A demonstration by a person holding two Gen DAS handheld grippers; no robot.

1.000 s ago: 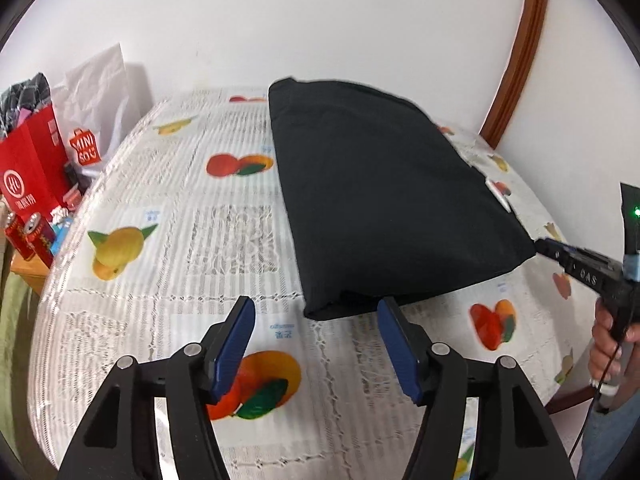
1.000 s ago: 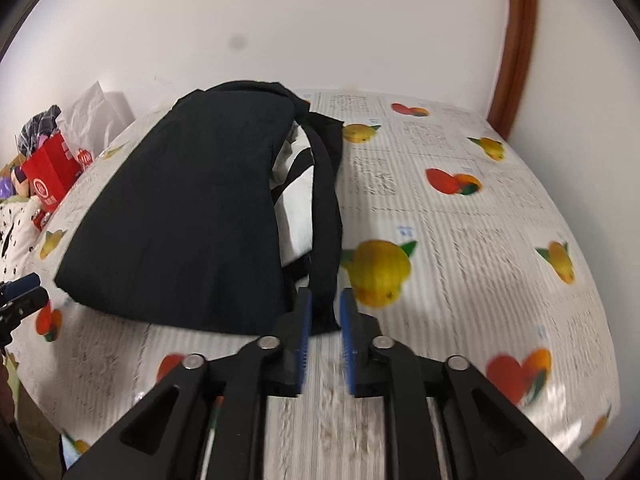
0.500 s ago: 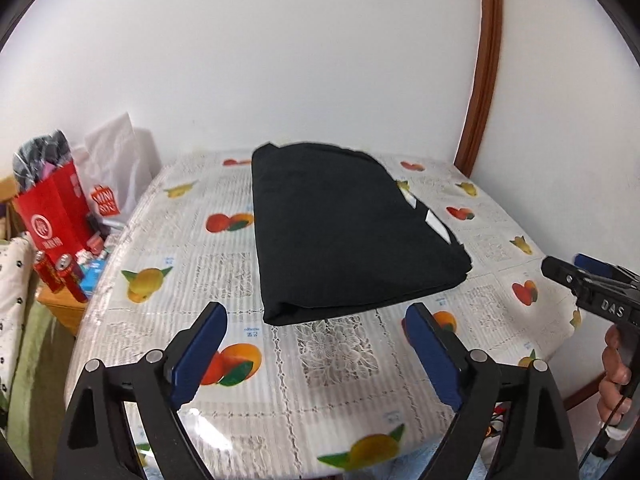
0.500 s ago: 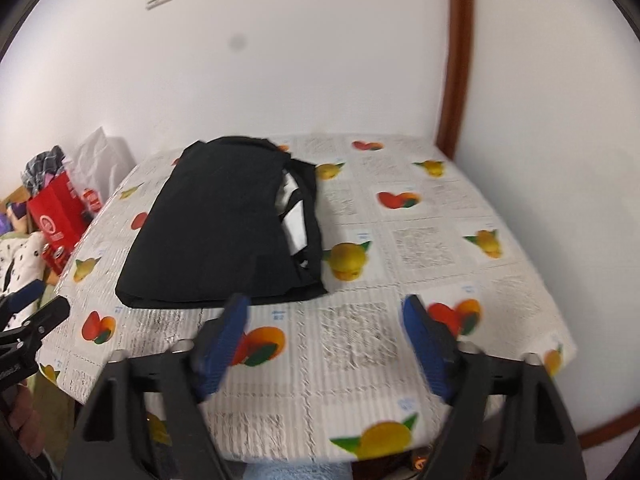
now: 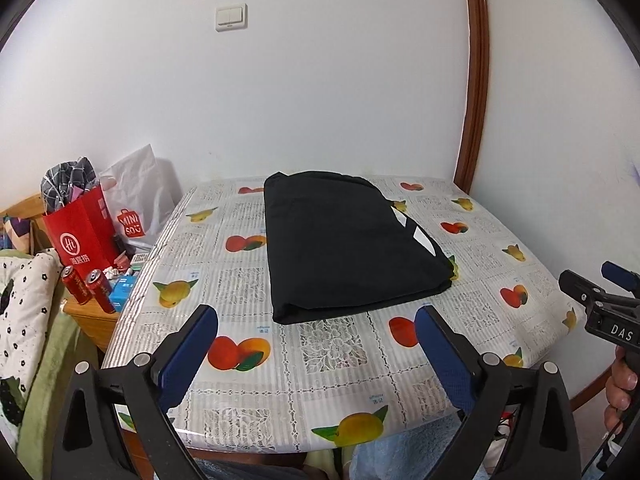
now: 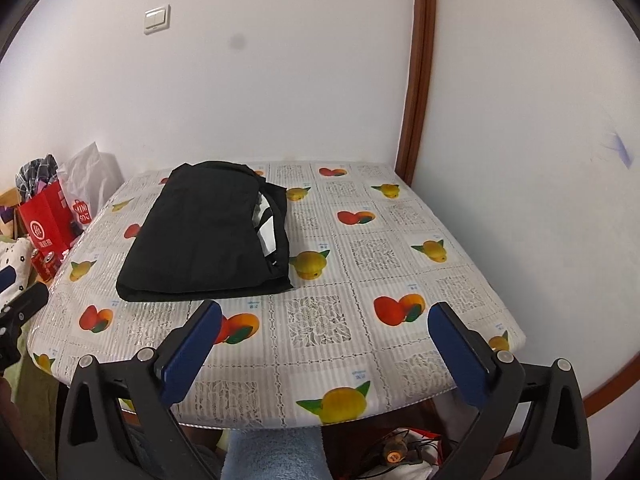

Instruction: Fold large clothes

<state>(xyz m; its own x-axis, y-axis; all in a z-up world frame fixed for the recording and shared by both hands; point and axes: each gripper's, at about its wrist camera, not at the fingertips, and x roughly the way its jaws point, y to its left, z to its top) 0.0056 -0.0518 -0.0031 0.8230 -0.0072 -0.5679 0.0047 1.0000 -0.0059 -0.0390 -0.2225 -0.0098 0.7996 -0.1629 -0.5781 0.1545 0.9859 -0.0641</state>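
A black garment (image 5: 344,248) lies folded into a flat rectangle on the table with the fruit-print cloth (image 5: 336,352); white patches show at its right edge. It also shows in the right wrist view (image 6: 208,236). My left gripper (image 5: 316,344) is open and empty, held back from the table's front edge. My right gripper (image 6: 324,340) is open and empty too, also back from the front edge. The right gripper's tip shows at the right of the left wrist view (image 5: 600,300).
The table (image 6: 360,360) stands in a corner, with white walls behind and to the right and a brown door frame (image 5: 472,80). Left of the table are a red paper bag (image 5: 80,232), a white bag (image 5: 136,200), red cans (image 5: 88,288) and bedding (image 5: 24,320).
Both grippers have pulled back and up from the garment, which stays on the table. The right gripper went from shut at the garment's corner to open; the left has opened wider.
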